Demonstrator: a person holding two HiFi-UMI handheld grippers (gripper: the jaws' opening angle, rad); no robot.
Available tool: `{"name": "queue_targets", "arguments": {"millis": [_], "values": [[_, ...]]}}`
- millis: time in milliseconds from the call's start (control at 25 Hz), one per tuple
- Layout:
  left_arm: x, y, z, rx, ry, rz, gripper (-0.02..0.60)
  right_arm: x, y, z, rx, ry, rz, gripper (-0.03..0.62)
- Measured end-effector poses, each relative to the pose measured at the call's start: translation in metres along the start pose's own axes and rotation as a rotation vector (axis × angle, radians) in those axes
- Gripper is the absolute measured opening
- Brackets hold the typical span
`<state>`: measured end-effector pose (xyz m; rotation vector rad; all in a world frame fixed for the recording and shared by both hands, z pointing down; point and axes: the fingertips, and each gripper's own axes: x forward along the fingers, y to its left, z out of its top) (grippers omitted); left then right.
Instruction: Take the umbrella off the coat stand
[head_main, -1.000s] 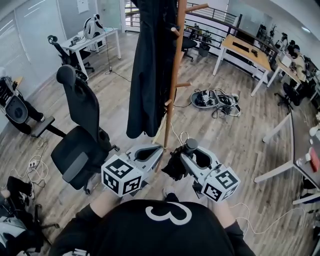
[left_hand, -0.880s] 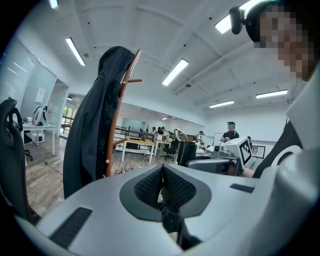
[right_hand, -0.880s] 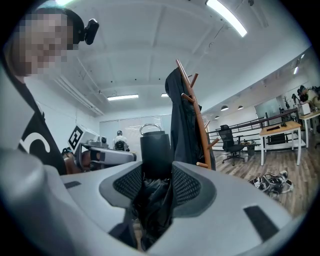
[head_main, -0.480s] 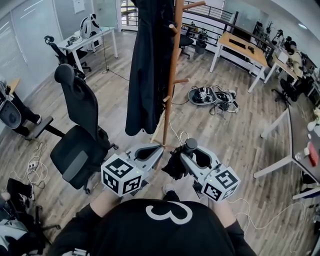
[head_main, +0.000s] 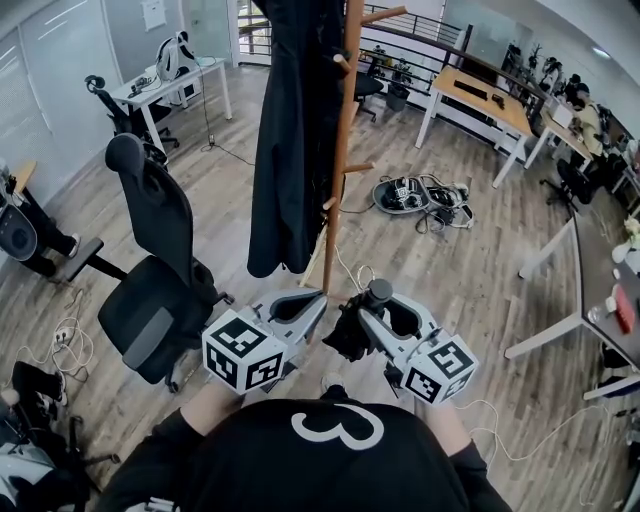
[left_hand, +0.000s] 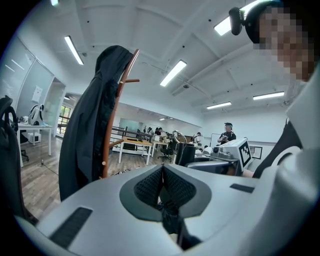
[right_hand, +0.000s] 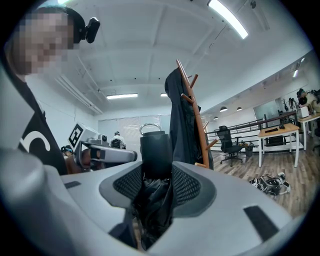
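- Folded black umbrella (right_hand: 156, 155) is clamped in the right tool (right_hand: 156, 170), clear of the wooden coat stand (head_main: 340, 150). Its long axis runs along the jaws, handle end poking past the tips.
- Left tool (left_hand: 162, 170): jaws pressed together.
- Only the right gripper view shows the handle's metal ring.
- Open office with a wood floor (head_main: 450, 270), office chair (head_main: 160, 270) on the left.

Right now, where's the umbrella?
Head view, lower centre: the folded black umbrella is clamped in the right gripper, beside the left gripper, below and clear of the coat stand pegs.
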<state>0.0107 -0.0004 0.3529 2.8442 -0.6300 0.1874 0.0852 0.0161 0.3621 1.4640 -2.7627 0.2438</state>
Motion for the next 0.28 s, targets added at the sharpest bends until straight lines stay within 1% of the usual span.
{"name": "queue_targets", "arguments": {"millis": [280], "values": [[0.0061, 0.0008, 0.0019, 0.003, -0.003, 0.002, 0.017, 0.0003, -0.0072, 0.0022, -0.002, -0.008, 0.0, 0.192]]}}
